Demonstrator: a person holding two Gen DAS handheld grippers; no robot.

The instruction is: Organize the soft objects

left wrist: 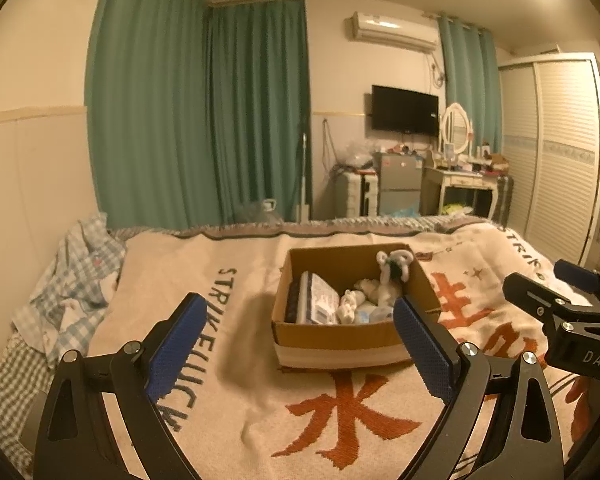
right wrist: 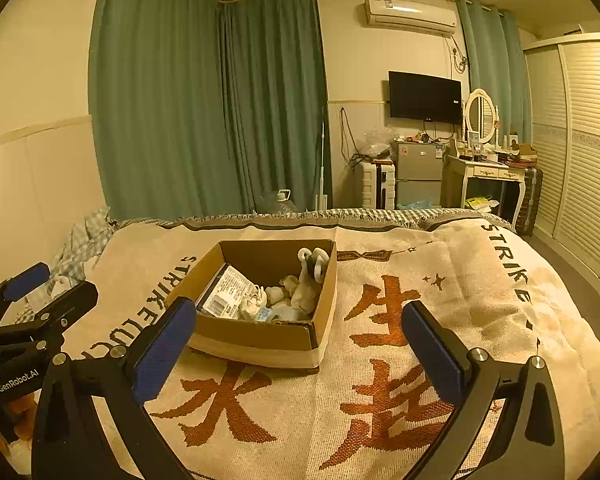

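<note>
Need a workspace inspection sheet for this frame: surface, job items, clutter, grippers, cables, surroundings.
Surface: bed covered by a beige blanket with orange characters and dark lettering.
Job's things: open cardboard box on the blanket, holding a plush toy, pale soft bundles and a flat printed packet.
Clutter: crumpled plaid cloth at the bed's left edge.
Grippers: left hand-held gripper open, empty; right hand-held gripper open, empty; both short of the box.
Cables: cords hanging on the far wall.
Surroundings: green curtains, TV, air conditioner, small fridge, vanity desk, wardrobe.
</note>
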